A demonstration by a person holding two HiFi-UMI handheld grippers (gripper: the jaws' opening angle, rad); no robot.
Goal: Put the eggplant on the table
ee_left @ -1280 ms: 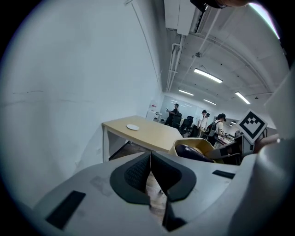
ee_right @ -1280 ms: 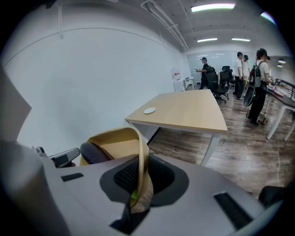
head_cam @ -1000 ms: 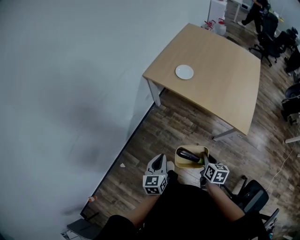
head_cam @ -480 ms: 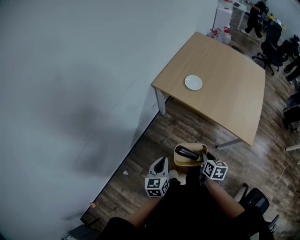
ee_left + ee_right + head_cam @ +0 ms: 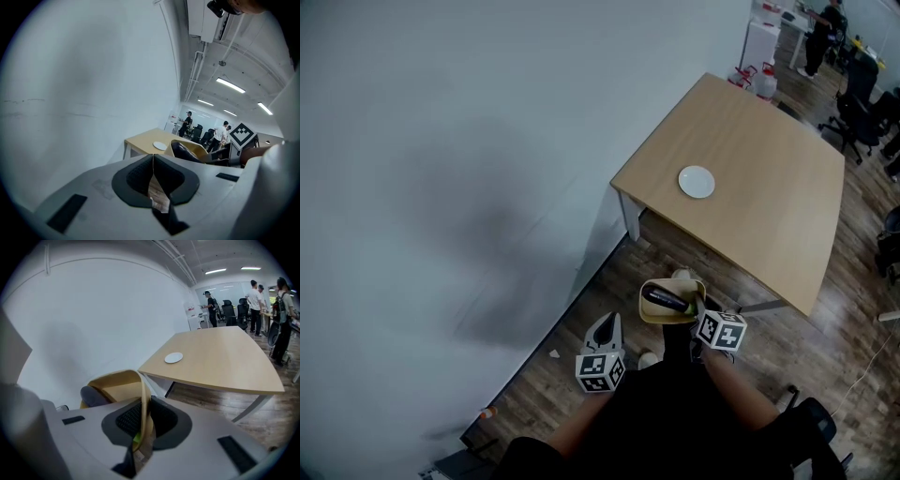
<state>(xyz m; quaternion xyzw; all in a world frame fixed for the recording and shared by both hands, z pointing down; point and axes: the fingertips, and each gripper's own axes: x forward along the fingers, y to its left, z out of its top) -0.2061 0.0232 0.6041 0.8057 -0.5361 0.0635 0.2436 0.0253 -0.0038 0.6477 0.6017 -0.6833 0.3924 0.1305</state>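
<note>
Eggplant (image 5: 667, 300), dark purple and glossy, is lying lengthwise inside a tan, rounded, shallow bowl (image 5: 661, 318), and I am carrying that bowl in the air over the dark wood-plank floor (image 5: 581, 366). In the right gripper view the eggplant's rounded end (image 5: 93, 395) is resting against the bowl's inner wall (image 5: 117, 380). The grey right gripper (image 5: 699, 313) is pinching the bowl's thin rim, with both black pads pressing on it from either side. The bowl is hanging in front of my body, just short of the near edge of the light wooden rectangular table (image 5: 769, 187) and not touching it.

The grey left gripper (image 5: 606, 322) is hanging to the left of the bowl, well clear of it. Its jaws are sitting together at the tips with nothing between them, as the left gripper view (image 5: 153, 157) is showing.

A small round white plate (image 5: 697, 181) is sitting on the tabletop nearer the wall side. A plain white wall (image 5: 441, 187) is running along the table's left edge. Beyond the table, people are standing among dark office chairs.
</note>
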